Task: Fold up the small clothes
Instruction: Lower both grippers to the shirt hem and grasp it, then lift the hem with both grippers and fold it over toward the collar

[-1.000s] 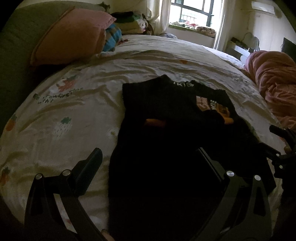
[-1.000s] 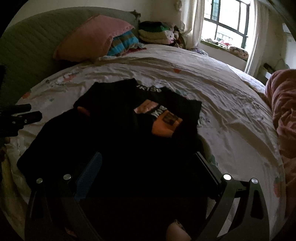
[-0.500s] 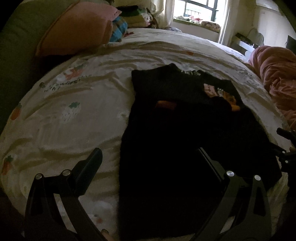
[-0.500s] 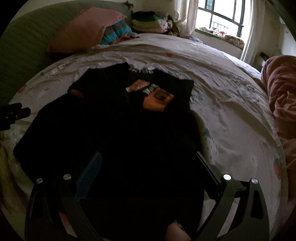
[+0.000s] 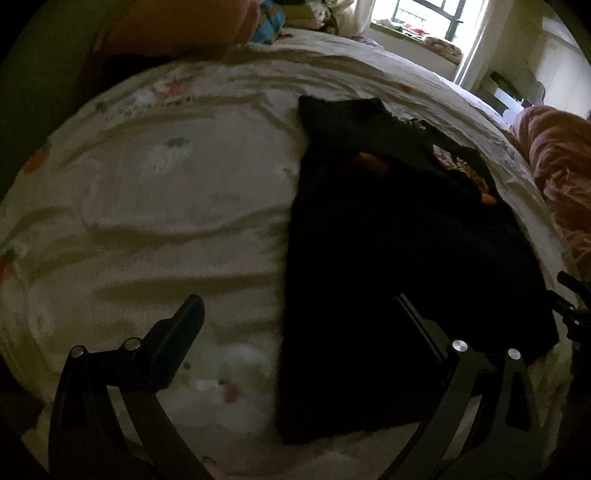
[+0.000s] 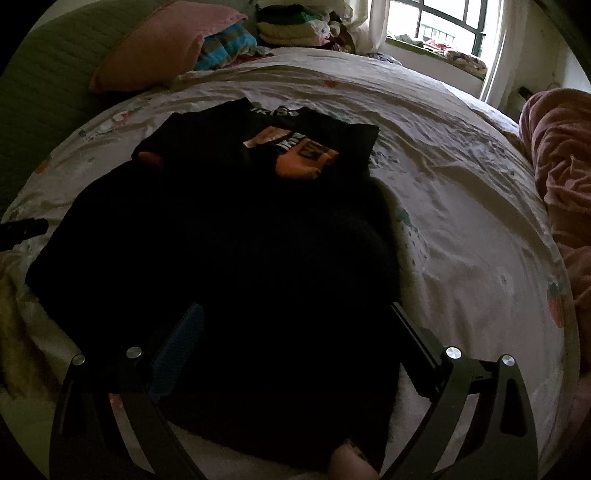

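A small black garment (image 5: pixel 388 266) (image 6: pixel 229 236) with an orange print (image 6: pixel 303 158) lies spread on the bed, sleeves folded across its chest. My left gripper (image 5: pixel 295 314) hovers open over the garment's left edge near the hem, its left finger (image 5: pixel 177 339) over bare sheet. My right gripper (image 6: pixel 295 317) hangs open above the garment's lower part, nothing between its fingers. The right gripper's tip (image 5: pixel 572 295) shows at the left wrist view's right edge; the left gripper's tip (image 6: pixel 22 230) shows at the right wrist view's left edge.
The bed sheet (image 5: pixel 166 221) (image 6: pixel 461 192) is white with small prints and wrinkles. A pink pillow (image 6: pixel 166 44) and stacked clothes (image 6: pixel 291 26) sit at the head. A pink blanket (image 5: pixel 557 147) (image 6: pixel 561 166) is bunched on the right. A window (image 6: pixel 443 22) lights the far side.
Both grippers have pulled back toward the garment's hem and the foot of the bed; the left one has also shifted left, so more bare sheet shows. Both stay open. The garment has not moved.
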`<action>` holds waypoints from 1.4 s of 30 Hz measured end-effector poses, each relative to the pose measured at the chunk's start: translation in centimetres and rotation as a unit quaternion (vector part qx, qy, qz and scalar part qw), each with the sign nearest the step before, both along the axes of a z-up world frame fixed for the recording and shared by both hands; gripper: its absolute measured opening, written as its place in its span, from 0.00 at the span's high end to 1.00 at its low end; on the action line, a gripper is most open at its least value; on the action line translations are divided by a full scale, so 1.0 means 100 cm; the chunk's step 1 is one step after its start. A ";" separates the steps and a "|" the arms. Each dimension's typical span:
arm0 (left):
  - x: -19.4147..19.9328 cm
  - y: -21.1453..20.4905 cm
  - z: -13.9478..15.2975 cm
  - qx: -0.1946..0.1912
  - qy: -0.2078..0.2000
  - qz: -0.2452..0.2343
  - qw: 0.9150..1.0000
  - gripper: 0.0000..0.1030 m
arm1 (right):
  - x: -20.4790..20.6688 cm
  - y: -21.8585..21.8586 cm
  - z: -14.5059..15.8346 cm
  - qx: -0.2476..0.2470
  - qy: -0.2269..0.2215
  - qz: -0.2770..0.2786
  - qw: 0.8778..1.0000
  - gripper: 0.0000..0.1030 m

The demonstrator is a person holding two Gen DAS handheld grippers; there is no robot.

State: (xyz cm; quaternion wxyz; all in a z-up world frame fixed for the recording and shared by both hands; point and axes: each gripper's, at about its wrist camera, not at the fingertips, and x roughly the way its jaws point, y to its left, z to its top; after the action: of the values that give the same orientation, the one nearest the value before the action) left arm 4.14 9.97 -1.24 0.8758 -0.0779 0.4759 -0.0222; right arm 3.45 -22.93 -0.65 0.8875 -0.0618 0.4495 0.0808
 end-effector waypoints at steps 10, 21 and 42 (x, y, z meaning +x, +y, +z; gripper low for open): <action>-0.023 0.010 -0.019 -0.070 0.036 -0.020 0.997 0.68 | -0.012 -0.015 0.003 -0.005 0.002 -0.009 1.000 0.06; -0.038 -0.007 -0.031 -0.083 0.050 -0.041 0.994 0.70 | -0.034 -0.033 -0.013 0.013 0.046 0.001 0.999 0.06; -0.035 0.000 -0.032 -0.100 0.042 -0.012 0.994 0.95 | -0.051 -0.066 -0.028 0.090 0.086 0.005 0.992 0.87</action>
State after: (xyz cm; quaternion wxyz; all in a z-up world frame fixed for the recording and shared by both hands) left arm 0.68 10.01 -4.41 0.8427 -0.1603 0.5081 -0.0772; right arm -1.64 -29.53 -3.50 0.8469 0.0236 0.5149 0.1306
